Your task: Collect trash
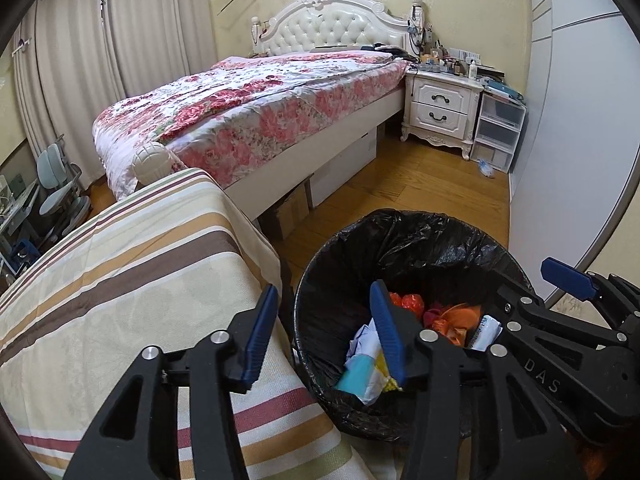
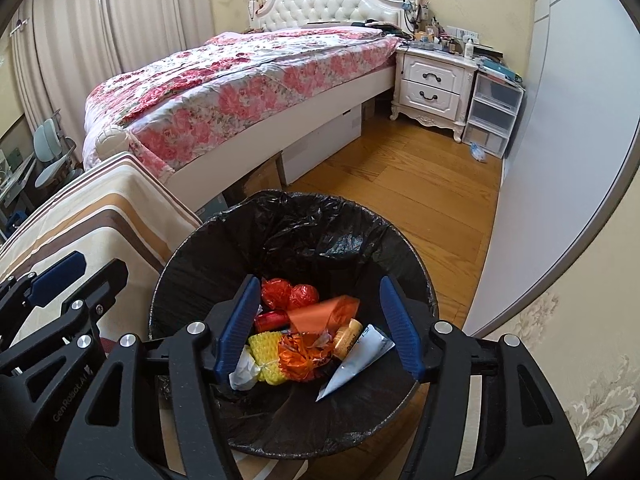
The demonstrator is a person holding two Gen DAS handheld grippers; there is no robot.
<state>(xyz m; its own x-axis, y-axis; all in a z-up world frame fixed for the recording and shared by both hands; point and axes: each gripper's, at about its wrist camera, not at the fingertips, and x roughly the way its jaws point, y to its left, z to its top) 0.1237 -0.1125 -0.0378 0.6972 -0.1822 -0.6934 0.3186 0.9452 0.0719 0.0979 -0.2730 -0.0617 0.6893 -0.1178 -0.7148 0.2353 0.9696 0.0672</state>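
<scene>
1. A bedroom with a wooden floor (image 2: 420, 196): a bed (image 1: 280, 92) with a pink floral quilt and a white tufted headboard stands beyond the trash bin (image 2: 224, 248), and a white nightstand (image 1: 440, 108) with a cluttered top sits at the head of the bed.
2. The trash bin, lined with a black bag, stands on the floor at the foot end of the bed, just beside a surface draped in striped cloth (image 1: 120, 280).
3. Inside the bin lie orange and red wrappers (image 2: 296, 296), a yellow foam net (image 2: 268, 354), crumpled white paper (image 2: 244, 372), a small brown bottle (image 2: 347, 338) and a flattened white tube (image 2: 356, 360).
4. The right gripper (image 2: 318, 328) hangs over the mouth of the bin, its blue pads apart with nothing pressed between them; an orange wrapper (image 2: 320, 310), blurred, shows in the gap over the trash.
5. The left gripper (image 1: 324, 334) sits at the bin's edge nearest the striped cloth, one finger over the cloth and the other over the bin; its jaws stand apart and empty.
6. A piece of crumpled clear plastic (image 1: 486, 168) lies on the floor well away from the bin, by the clear plastic drawers (image 1: 498, 132) next to the nightstand.
</scene>
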